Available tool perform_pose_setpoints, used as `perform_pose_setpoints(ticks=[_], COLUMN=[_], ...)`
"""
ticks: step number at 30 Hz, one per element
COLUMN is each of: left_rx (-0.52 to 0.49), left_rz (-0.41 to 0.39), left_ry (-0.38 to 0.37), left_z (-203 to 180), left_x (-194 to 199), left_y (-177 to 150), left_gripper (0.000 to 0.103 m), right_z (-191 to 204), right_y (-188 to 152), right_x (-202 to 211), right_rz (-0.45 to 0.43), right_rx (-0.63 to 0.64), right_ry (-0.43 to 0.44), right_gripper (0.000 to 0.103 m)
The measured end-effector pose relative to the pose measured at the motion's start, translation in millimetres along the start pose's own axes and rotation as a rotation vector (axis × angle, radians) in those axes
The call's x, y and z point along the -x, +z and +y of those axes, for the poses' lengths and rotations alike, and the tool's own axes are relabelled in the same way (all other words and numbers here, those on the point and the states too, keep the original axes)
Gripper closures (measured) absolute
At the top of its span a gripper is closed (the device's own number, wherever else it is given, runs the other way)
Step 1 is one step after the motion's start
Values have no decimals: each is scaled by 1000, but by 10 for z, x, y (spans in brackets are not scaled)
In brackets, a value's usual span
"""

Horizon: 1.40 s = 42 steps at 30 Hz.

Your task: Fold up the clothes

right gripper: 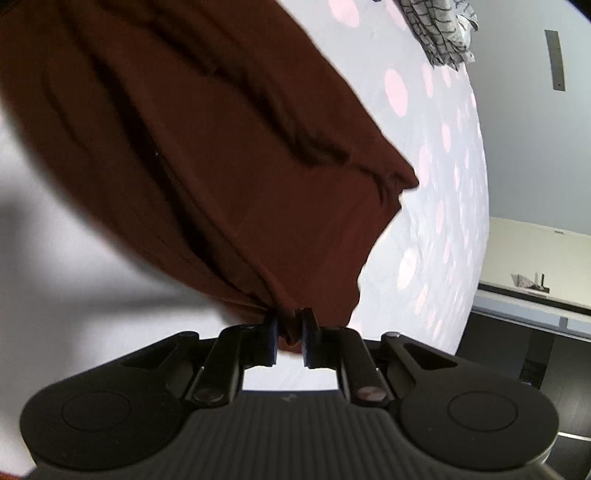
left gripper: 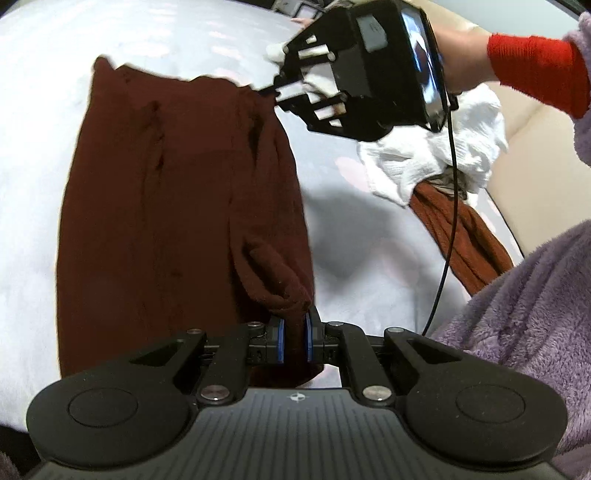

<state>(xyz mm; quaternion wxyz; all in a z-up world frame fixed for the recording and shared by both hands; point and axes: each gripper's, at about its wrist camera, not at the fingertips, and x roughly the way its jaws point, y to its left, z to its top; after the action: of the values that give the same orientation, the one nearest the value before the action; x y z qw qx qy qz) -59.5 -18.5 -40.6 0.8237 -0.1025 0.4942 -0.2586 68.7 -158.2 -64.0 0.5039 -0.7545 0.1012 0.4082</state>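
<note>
**Both grippers pinch a dark red garment over a bed**

A pale bed [left gripper: 184, 44] with faint pink dots fills most of both views. The largest thing on it is a dark red garment [left gripper: 166, 203], a long soft knit piece spread lengthwise at the bed's middle, rumpled into lengthwise creases. It looks light and limp: it sags and bunches wherever it is gripped, so it should drape rather than hold a shape, and a fold will likely need both ends pulled taut. The corners and hems look like the sound places to hold it.

To the garment's right lies a heap of white cloth [left gripper: 436, 162] over a rust-brown cloth [left gripper: 461, 236]. Beyond the garment's far end, in the right wrist view, lies a grey patterned cloth [right gripper: 439, 29].

The left gripper [left gripper: 293, 334] is clamped on a bunched corner at the garment's near end. The right gripper [right gripper: 288, 332] is pinched on cloth at the garment's far end, a small fold caught between its pads.
</note>
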Motion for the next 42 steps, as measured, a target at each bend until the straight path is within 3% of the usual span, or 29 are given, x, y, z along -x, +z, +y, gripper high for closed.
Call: perform_pose_setpoints(ticks=[9, 14, 16, 17, 22, 25, 29, 32, 36, 42], left_rx=[165, 169, 172, 173, 173, 188, 215, 235, 234, 197], left_rz=[94, 114, 128, 134, 140, 142, 144, 142, 129, 162], left_ry=[-14, -20, -30, -33, -33, -34, -44, -54, -56, -13], left_z=[316, 324, 307, 298, 276, 306, 361, 408, 430, 427], left_x=[-213, -267, -295, -325, -349, -362, -401, -405, -310, -159], left_y=[-68, -63, -59, -44, -31, -29, -43, -62, -77, -145], left_gripper=[95, 95, 94, 94, 94, 94, 94, 94, 93, 90], right_z=[-159, -178, -177, -196, -490, -643, -565, -349, -101, 180], right_y=[478, 593, 589, 569, 313, 49, -270, -390, -379, -204], right_x=[-414, -568, -576, -561, -426, -320, -74, 104, 290, 685], right_rz=[-4, -13, -12, -12, 28, 94, 105, 117, 198, 156], right_rx=[38, -62, -115, -152, -525, -894, -1383, -1608, -1748, -1772], right_ry=[82, 87, 54, 36, 1, -19, 61, 119, 169, 135], right_gripper=[89, 88, 69, 66, 65, 65, 65, 64, 63, 63])
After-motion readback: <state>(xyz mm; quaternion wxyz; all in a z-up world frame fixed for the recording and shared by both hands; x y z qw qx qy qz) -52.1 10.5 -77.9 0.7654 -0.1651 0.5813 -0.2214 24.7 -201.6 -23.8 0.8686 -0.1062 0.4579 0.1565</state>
